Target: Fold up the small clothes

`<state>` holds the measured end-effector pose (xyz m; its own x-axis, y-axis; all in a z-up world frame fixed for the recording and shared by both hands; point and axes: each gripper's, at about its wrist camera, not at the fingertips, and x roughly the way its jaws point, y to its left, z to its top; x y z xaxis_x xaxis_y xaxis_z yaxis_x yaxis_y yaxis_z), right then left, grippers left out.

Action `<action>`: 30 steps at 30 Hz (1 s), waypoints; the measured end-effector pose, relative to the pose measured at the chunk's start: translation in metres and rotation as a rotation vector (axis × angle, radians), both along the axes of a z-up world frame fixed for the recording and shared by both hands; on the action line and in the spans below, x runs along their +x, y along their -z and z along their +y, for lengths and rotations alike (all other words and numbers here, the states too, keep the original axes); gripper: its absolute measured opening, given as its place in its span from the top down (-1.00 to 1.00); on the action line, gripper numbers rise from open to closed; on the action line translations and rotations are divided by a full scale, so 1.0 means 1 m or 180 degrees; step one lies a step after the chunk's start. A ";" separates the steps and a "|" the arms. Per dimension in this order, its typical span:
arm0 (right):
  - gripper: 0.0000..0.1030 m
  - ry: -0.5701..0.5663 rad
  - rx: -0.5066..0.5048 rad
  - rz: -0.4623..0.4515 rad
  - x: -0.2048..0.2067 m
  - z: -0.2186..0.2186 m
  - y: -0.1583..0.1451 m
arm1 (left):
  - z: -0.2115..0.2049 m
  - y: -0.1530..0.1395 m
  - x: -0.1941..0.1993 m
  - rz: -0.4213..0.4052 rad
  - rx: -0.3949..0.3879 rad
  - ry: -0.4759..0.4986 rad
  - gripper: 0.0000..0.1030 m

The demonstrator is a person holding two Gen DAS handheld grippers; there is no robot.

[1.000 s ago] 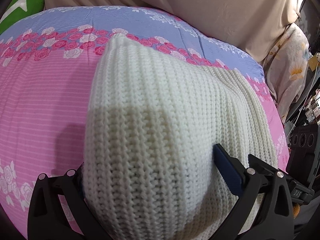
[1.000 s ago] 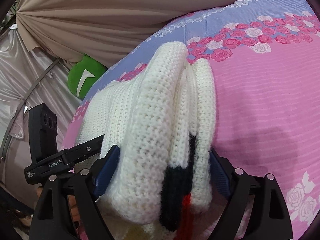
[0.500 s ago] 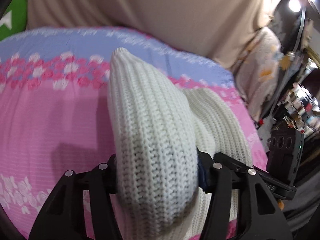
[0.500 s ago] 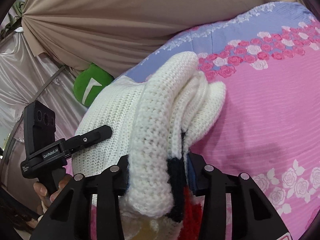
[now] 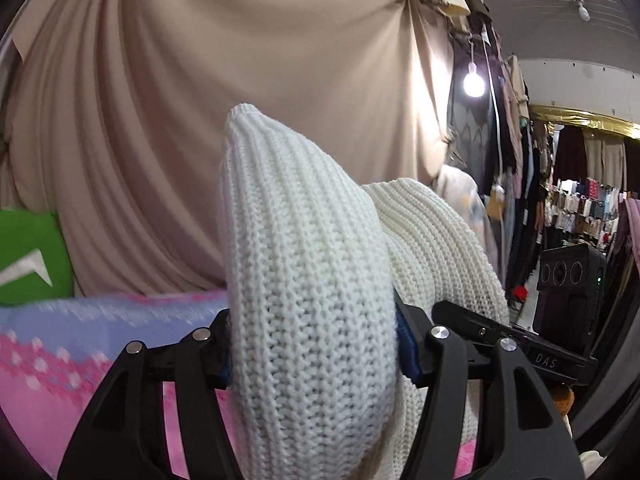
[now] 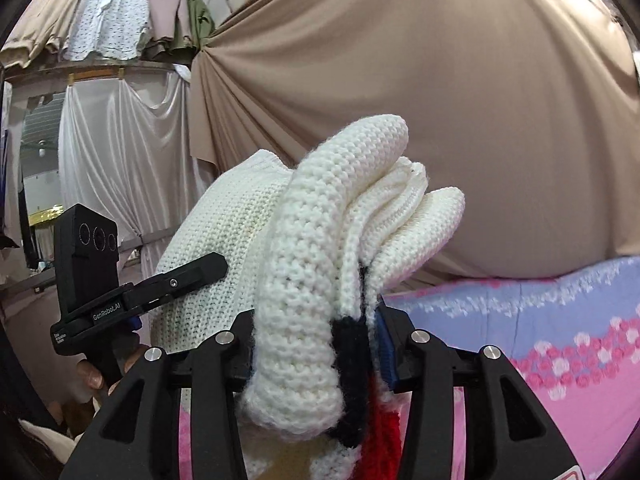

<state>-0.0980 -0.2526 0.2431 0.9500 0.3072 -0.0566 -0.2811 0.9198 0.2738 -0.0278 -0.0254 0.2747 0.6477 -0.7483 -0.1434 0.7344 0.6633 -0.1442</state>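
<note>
Sweater (image 5: pixel 308 292) lifted clear above bed (image 5: pixel 60 344), bunched edge clamped in left tongs (image 5: pixel 312 354) and right tongs (image 6: pixel 316 344), both grips easing slightly. Step: mid-fold carry. Next: bring held edge over, lay flat on bed.

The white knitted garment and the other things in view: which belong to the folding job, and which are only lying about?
Job:
- white knitted sweater, with black and red parts
- left tool, jaws opening, sweater between them
- right tool, the same
- floral bedspread

Lying about:
- green cushion
- beige curtain
- hanging clothes
- bulb
</note>
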 end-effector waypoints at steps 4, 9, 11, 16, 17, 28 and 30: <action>-0.03 -0.0023 0.0063 0.0231 0.073 0.008 0.020 | 0.014 0.010 0.052 0.0100 0.0108 -0.0358 -0.34; 0.02 0.0416 0.0293 0.1449 0.194 -0.008 0.157 | 0.008 0.131 0.173 0.0994 0.0617 -0.0877 -0.52; 0.31 0.0694 0.0160 0.1811 0.200 -0.016 0.205 | 0.026 0.192 0.202 0.1565 0.0776 -0.1092 -0.26; 0.19 0.0463 0.0582 0.1641 0.162 -0.028 0.211 | 0.070 0.223 0.193 0.1770 0.0613 -0.1121 -0.31; 0.01 0.0414 0.0586 0.1606 0.162 -0.025 0.203 | 0.072 0.220 0.190 0.1756 0.0570 -0.1088 -0.39; 0.46 0.0243 0.0235 0.1943 0.249 0.025 0.205 | 0.047 0.226 0.195 0.1707 0.0898 -0.1241 -0.50; 0.59 0.0136 0.0367 0.1610 0.230 0.022 0.188 | 0.048 0.232 0.197 0.1720 0.0978 -0.1309 -0.47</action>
